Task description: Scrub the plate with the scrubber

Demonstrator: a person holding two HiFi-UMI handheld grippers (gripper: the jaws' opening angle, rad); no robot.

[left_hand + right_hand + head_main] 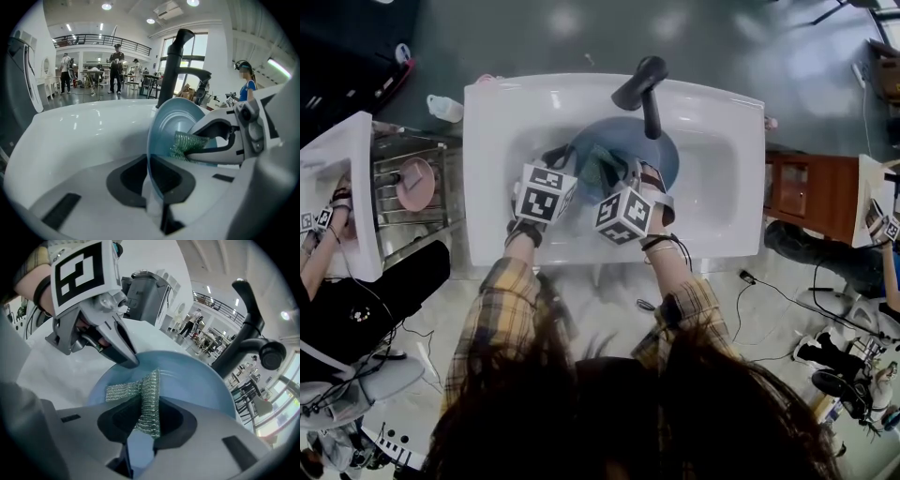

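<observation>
A blue plate (661,150) stands tilted in the white sink basin (722,187), under the black faucet (642,89). My left gripper (561,157) is shut on the plate's rim (151,154), which runs edge-on between the jaws. A green mesh scrubber (149,399) is pinched in my right gripper (143,423), and it lies pressed against the plate's face (197,380). The left gripper view shows the scrubber (186,144) on the plate (176,119) and the right gripper's white fingers (220,129) behind it. In the head view the right gripper (617,178) sits beside the left, over the plate.
The faucet's spout (255,350) arches over the plate's far side. A wire dish rack with a pink plate (414,183) stands left of the sink, with a white bottle (445,108) behind it. A wooden cabinet (811,192) is on the right. Other people work at neighbouring sinks.
</observation>
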